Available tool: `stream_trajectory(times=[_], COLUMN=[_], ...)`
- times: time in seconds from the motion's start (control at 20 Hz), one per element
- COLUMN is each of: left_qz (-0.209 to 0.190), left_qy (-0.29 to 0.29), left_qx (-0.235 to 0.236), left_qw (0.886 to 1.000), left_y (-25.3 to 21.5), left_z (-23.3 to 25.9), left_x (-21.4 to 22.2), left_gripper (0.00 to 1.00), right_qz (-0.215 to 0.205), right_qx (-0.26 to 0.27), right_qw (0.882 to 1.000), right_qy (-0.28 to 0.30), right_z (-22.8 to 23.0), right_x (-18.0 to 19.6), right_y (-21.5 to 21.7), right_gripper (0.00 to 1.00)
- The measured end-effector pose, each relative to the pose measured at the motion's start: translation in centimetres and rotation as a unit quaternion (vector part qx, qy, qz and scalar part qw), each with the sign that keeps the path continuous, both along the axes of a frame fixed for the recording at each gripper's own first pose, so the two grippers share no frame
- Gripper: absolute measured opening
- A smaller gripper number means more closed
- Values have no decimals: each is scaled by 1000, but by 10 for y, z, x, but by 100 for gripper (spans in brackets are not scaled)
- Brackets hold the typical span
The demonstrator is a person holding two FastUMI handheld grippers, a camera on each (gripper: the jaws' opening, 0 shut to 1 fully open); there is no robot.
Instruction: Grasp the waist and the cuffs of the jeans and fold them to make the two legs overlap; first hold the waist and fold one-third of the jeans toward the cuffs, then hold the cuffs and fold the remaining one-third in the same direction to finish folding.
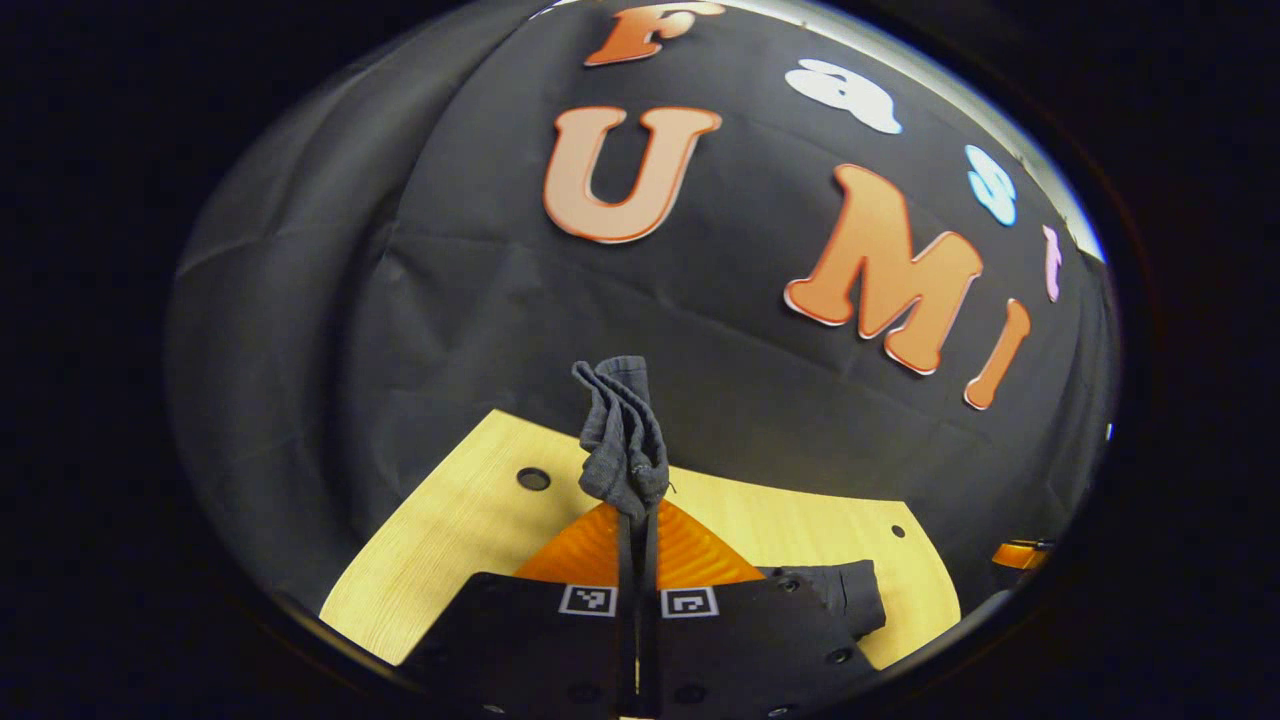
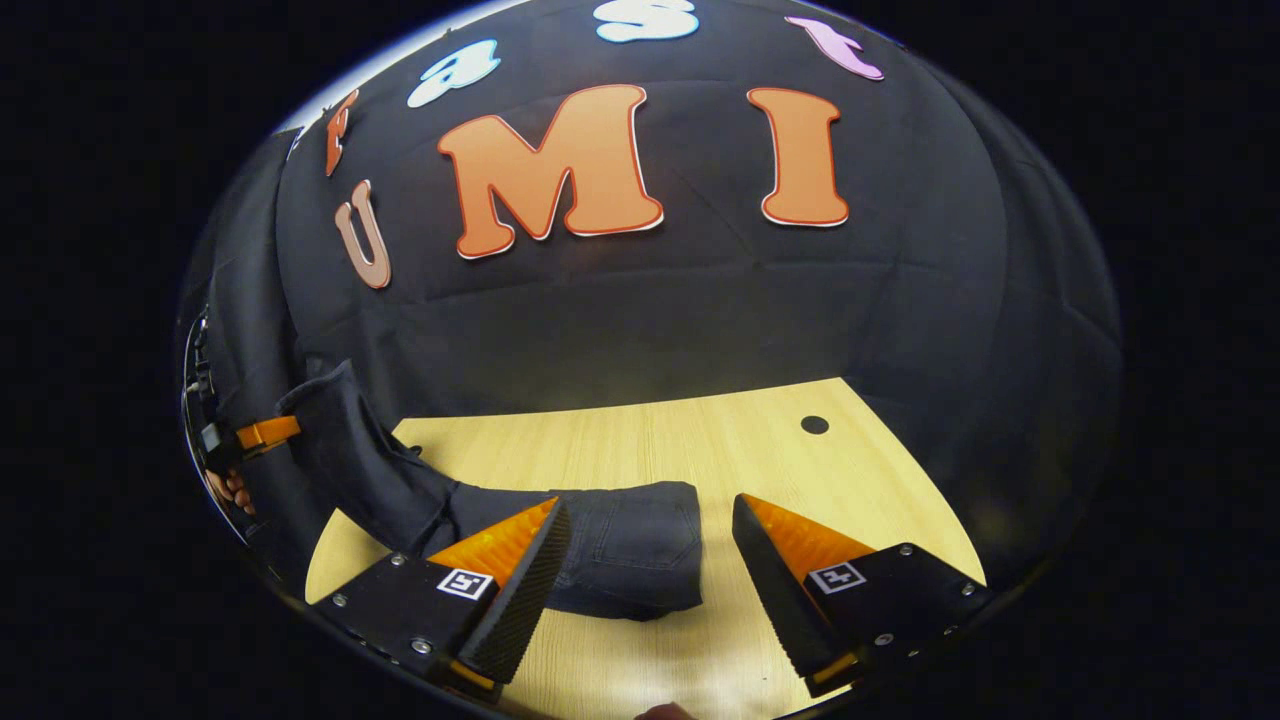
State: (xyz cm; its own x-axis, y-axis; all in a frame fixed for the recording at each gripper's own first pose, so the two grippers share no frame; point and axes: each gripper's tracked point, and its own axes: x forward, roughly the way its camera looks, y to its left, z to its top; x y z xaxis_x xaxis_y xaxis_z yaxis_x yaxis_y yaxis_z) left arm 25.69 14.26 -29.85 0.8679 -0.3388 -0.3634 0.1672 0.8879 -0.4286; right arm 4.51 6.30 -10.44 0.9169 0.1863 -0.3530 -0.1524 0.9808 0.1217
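left gripper [image 1: 637,545] fingers pressed together on a bunched end of the jeans [image 1: 624,440], rising at 12 o'clock. right gripper [image 2: 650,560] gapes wide, empty, jeans [image 2: 630,550] on the table [image 2: 700,430] behind it.

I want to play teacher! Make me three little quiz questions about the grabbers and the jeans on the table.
1. True or false: the left gripper is pinching a bunch of the jeans.
2. How do the right gripper's jaws stand? A) wide open B) squeezed shut on the cloth C) shut on nothing
3. Fill in: the folded part of the jeans lies flat on the wooden ____, while the other end is lifted up.

Key:
1. True. In the left gripper view, cloth sticks up from between its closed fingers.
2. A. They stand apart just above the folded end.
3. Table.
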Motion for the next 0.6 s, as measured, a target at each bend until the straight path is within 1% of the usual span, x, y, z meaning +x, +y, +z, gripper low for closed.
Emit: stream_trajectory(times=[0.05, 0.2, 0.25, 0.3, 0.45, 0.6], left_qz=[-8, -29, -35, -38, -46, -66], left_qy=[-10, -26, -26, -25, -19, -2], left_qx=[-2, 8, 12, 12, 16, 26], left_qw=[1000, 999, 999, 999, 999, 997], left_y=[-19, -69, -83, -93, -124, -171], left_z=[11, 32, 35, 39, 45, 44], left_x=[-4, -17, -19, -18, -17, -15], left_gripper=[2, 1, 3, 1, 2, 2], right_qz=[8, 19, 22, 21, 18, 14], right_qx=[1, 9, 11, 12, 19, 26], right_qw=[1000, 1000, 1000, 1000, 1000, 1000], right_qy=[-1, 4, 4, 3, 5, 9], right_z=[0, -6, -6, -7, -8, -16], right_x=[2, 7, 9, 11, 13, 11], right_y=[-1, -9, -14, -20, -32, -52], right_gripper=[99, 99, 99, 99, 99, 99])
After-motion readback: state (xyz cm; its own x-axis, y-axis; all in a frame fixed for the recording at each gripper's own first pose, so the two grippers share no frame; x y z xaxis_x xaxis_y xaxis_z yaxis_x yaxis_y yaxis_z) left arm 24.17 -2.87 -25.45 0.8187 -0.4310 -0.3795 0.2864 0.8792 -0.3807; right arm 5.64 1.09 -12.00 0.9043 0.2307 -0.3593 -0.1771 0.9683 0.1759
